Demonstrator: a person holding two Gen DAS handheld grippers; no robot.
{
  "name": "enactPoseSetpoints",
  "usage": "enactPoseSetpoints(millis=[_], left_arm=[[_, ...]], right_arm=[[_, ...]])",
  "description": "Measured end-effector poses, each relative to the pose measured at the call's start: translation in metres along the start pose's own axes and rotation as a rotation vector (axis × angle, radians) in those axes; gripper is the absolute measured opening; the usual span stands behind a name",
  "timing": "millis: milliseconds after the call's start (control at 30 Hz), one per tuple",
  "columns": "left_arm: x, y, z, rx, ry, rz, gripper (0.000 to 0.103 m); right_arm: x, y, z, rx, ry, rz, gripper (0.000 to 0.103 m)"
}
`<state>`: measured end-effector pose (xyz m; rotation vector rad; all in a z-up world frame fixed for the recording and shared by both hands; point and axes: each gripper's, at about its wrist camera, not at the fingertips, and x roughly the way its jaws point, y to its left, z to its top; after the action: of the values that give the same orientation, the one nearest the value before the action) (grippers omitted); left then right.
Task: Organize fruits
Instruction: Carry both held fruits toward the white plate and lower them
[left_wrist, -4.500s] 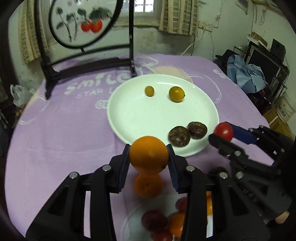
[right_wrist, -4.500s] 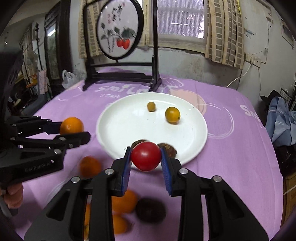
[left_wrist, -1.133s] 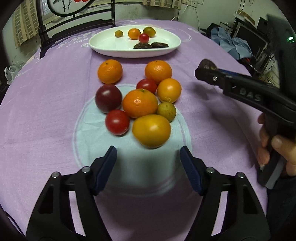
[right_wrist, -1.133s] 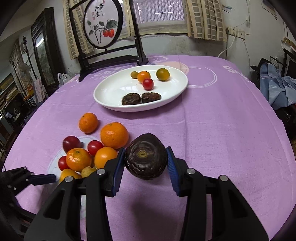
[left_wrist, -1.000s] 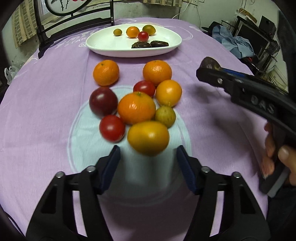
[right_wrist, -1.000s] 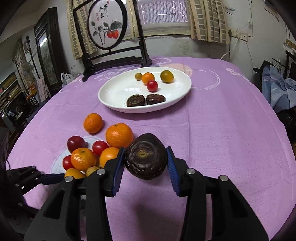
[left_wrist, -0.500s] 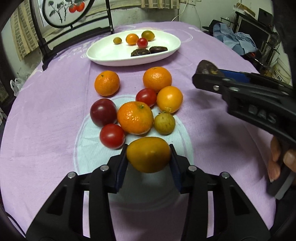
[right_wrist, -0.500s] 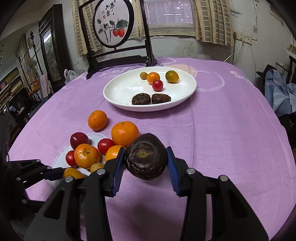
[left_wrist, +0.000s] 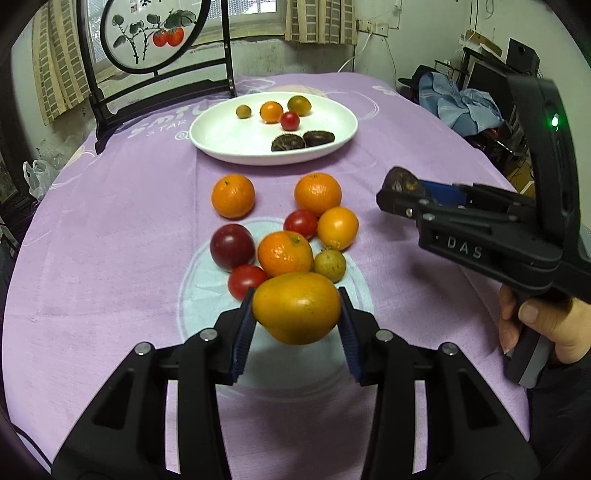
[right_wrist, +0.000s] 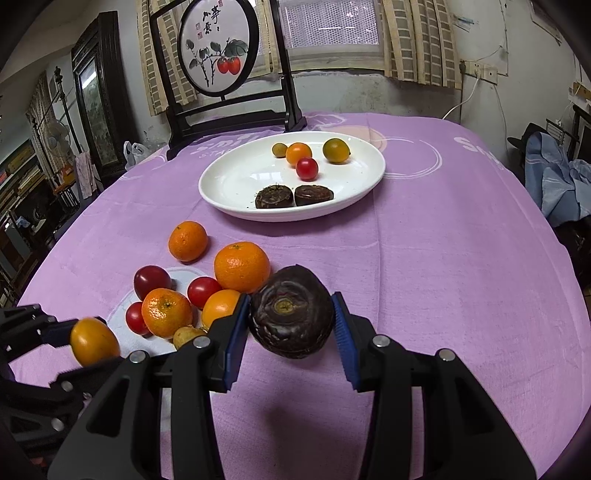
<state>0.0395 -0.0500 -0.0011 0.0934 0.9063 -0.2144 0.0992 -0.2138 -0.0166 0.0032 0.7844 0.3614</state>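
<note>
Left black two-finger gripper (left_wrist: 296, 325): clenched on a smooth, oval yellow-orange fruit (left_wrist: 296, 312), blue ribbed pads pressing both its ends. Jaws have just been closing onto it. Fruit sits crosswise between the fingertips, raised clear of the lilac cloth-covered table (left_wrist: 110, 258), just in front of the loose fruit pile (left_wrist: 284, 236) on the pale round patch of the cloth.

Right black two-finger gripper (right_wrist: 291, 325): grasping a dark brown, wrinkled round fruit (right_wrist: 291, 317), its yellowish stem scar facing the camera. Held above bare cloth, right of the pile.

Pile: dimpled-skinned oranges, glossy red tomatoes, one dull plum-coloured ball, one small matte greenish-yellow fruit.

Glossy white oval plate (right_wrist: 229, 184) lies farther back, holding small fruits and two flat dark rough-skinned pieces.
</note>
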Motion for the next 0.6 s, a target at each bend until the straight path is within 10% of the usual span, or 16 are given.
enactPoseSetpoints(millis=[267,600], left_arm=[[-0.006,0.009,0.022,-0.007,-0.011,-0.034,0.043],[0.028,0.039,0.123,-0.083,-0.085,-0.01,0.043]], right_arm=[[-0.013,0.002,0.012,0.0,-0.027,0.019,0.044],[0.01,-0.008,0.07,-0.063,-0.063,-0.028,0.044]])
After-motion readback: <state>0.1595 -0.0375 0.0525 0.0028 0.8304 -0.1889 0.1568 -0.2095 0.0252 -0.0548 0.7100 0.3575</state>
